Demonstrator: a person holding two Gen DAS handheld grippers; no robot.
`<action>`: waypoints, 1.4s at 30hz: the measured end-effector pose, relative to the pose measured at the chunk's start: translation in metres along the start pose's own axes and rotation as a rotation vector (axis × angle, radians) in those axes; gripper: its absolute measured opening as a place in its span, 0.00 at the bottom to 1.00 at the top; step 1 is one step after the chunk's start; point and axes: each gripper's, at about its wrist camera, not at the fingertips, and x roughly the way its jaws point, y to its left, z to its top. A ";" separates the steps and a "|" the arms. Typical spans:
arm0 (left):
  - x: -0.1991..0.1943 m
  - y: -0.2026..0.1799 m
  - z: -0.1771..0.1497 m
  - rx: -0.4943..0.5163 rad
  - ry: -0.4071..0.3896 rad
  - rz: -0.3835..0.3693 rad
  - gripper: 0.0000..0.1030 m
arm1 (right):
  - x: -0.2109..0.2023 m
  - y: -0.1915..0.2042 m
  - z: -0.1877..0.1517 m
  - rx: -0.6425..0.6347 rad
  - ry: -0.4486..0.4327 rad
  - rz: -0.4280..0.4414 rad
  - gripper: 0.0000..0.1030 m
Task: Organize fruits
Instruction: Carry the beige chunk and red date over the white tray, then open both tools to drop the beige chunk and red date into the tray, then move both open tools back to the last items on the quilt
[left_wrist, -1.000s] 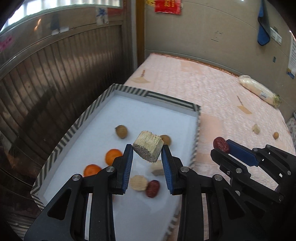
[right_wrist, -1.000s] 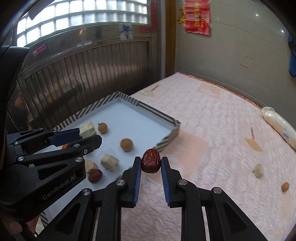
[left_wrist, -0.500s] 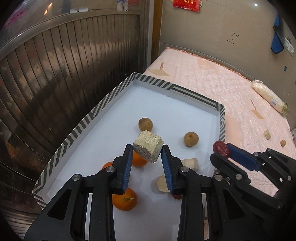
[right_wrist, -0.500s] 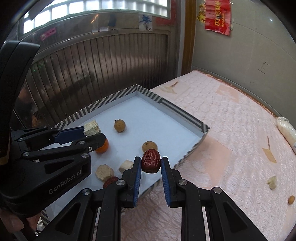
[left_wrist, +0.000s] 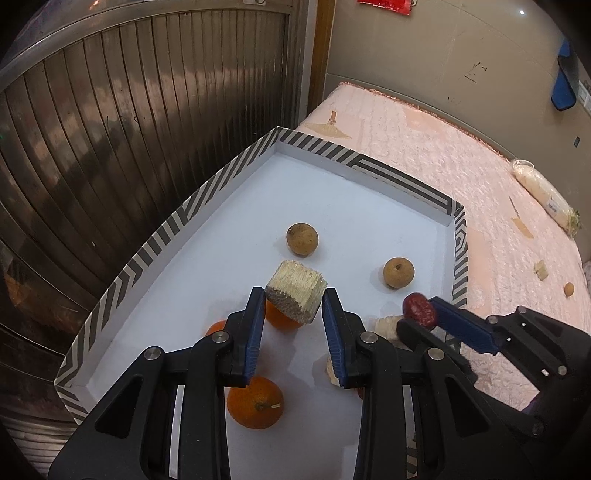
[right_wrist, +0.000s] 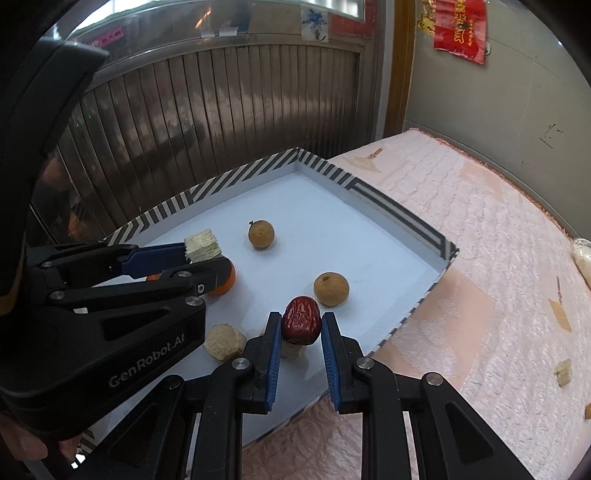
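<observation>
My left gripper (left_wrist: 294, 308) is shut on a pale fibrous sugarcane chunk (left_wrist: 295, 291) and holds it above the white tray (left_wrist: 207, 192) with a striped rim. My right gripper (right_wrist: 300, 326) is shut on a red date (right_wrist: 301, 319) over the tray's near right part. In the tray lie two brown longans (left_wrist: 302, 239) (left_wrist: 398, 272), several oranges (left_wrist: 255, 402), and pale chunks (right_wrist: 224, 341). The left gripper with its chunk (right_wrist: 202, 250) also shows in the right wrist view, and the date (left_wrist: 419, 310) shows in the left wrist view.
The tray sits on a pink quilted mattress (left_wrist: 461, 166). A pale chunk (right_wrist: 564, 373) and a small brown fruit (left_wrist: 569, 288) lie loose on it at the right. A white bag (left_wrist: 543, 195) lies near the far wall. A metal shutter (left_wrist: 129, 110) stands on the left.
Both grippers have moved forward and left over the tray, each keeping its fruit. The tray and its fruits now look closer and more central.
</observation>
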 end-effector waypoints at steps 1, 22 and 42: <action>0.000 0.000 0.000 0.000 0.000 0.000 0.30 | 0.001 0.000 0.000 0.000 0.002 0.004 0.20; 0.005 -0.001 0.003 -0.019 0.027 -0.023 0.33 | 0.002 0.010 -0.006 -0.021 -0.006 0.078 0.21; -0.014 -0.037 0.004 0.036 -0.048 -0.030 0.59 | -0.038 -0.032 -0.029 0.071 -0.054 0.021 0.22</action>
